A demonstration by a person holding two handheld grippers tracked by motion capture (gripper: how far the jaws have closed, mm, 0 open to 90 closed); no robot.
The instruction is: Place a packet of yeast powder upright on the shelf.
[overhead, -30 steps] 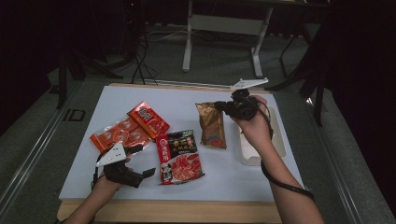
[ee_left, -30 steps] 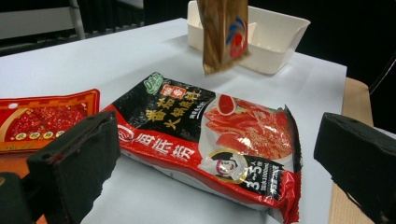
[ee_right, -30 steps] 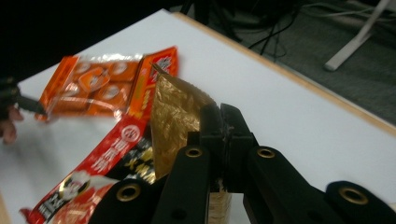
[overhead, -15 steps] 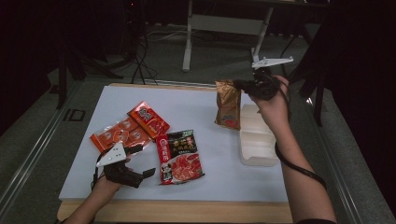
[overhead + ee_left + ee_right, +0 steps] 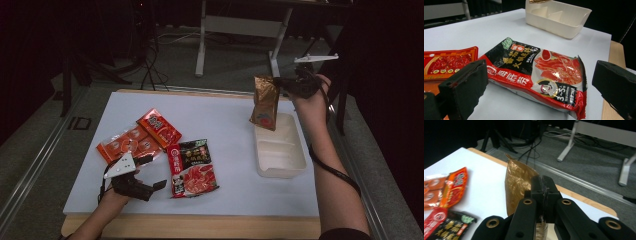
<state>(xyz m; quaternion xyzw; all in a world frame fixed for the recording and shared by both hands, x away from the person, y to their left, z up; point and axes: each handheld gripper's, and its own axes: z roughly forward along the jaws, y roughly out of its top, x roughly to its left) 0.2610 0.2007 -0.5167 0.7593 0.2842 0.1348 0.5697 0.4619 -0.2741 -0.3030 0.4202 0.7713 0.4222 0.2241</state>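
Hanging from the right gripper, the gold pouch dangles upright over the far end of the white tray, clear of it. Jaws clenched on the pouch's top edge, pressed together in the right gripper view. Left gripper rests near the table's front edge with jaws spread wide, grasping nothing, aimed at the black-red packet; orange packets lie beside it. Judged step: placing pouch into tray. To do it well: center the pouch over a compartment, lower until the bottom touches, tilt it flat, then let go. Risk: pouch swinging and catching the tray's rim.
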